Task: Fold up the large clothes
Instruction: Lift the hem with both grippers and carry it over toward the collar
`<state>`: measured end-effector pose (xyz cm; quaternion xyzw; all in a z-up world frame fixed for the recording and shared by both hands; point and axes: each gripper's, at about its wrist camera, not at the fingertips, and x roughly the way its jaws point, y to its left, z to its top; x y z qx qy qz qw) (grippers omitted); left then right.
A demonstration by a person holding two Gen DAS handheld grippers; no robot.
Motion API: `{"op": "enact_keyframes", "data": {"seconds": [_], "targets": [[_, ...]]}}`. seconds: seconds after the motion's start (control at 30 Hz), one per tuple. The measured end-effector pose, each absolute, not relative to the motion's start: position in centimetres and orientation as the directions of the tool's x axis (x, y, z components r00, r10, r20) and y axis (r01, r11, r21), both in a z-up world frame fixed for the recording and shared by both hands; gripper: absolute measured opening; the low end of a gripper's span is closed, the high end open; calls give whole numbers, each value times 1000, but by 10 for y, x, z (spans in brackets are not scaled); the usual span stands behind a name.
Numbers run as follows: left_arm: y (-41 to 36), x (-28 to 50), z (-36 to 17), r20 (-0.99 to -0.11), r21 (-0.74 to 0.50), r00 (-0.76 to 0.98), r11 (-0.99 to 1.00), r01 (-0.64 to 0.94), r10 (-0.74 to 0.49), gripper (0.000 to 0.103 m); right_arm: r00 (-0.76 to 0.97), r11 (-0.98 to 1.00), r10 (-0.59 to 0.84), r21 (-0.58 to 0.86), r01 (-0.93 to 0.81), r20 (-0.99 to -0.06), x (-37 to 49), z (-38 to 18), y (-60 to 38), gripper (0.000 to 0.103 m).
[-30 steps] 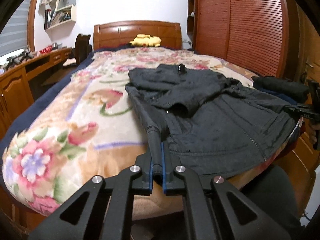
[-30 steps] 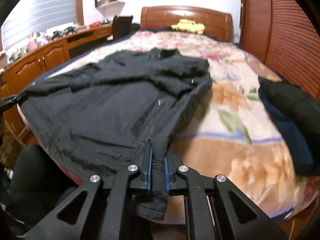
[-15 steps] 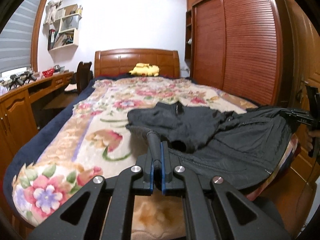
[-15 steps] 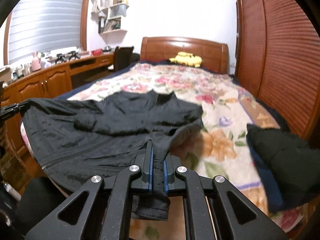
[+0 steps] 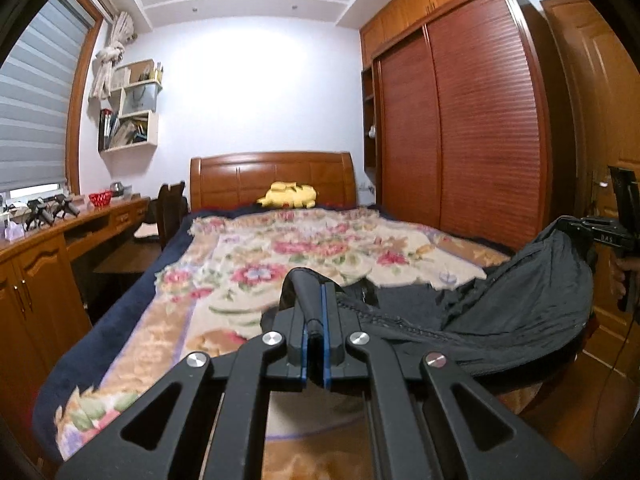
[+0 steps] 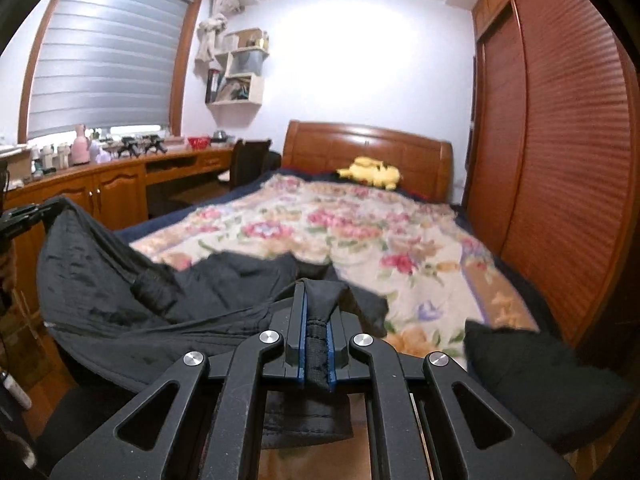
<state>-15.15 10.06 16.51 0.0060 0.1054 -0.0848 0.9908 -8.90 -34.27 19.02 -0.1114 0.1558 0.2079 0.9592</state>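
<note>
A large black jacket [image 5: 520,304] hangs slung between my two grippers above the foot of the bed, its collar end still resting on the floral blanket [image 5: 280,248]. My left gripper [image 5: 314,292] is shut on one hem corner. At the far right of the left wrist view, my right gripper [image 5: 576,226] pinches the other corner. In the right wrist view the right gripper [image 6: 316,300] is shut on a thick hem fold, the jacket [image 6: 120,292] sags to its left, and the left gripper [image 6: 32,212] shows at the left edge.
A dark folded pile of clothes [image 6: 532,372] lies on the bed's near right corner. A yellow plush toy [image 5: 288,196] sits by the headboard. A wooden desk [image 5: 60,236] and chair [image 5: 170,204] line the left side, a wardrobe [image 5: 460,120] the right.
Both grippers have risen with the jacket's hem, pulling its lower half off the blanket. The views have tilted up, so wall and ceiling now show.
</note>
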Motion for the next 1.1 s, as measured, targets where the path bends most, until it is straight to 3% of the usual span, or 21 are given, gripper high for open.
{"op": "enact_keyframes", "data": {"seconds": [0.2,0.43,0.73,1.1], "targets": [[110,-141,186,-177,5,973,988,154,-150,1,876,889,383,-143,-436,-292,-85,222,-342,5],[117,-77,154,-269,2,956,992,125,-120,1,871,899,346,-144,-414,-349,-21,202,-336,5],[121,21,70,-437,-18,895,995,95,-94,1,800,902,264,-155,-403,-539,92,98,-314,5],[110,118,-9,-591,2,803,995,99,-79,1,703,898,203,-156,-410,-681,169,-13,-313,5]]}}
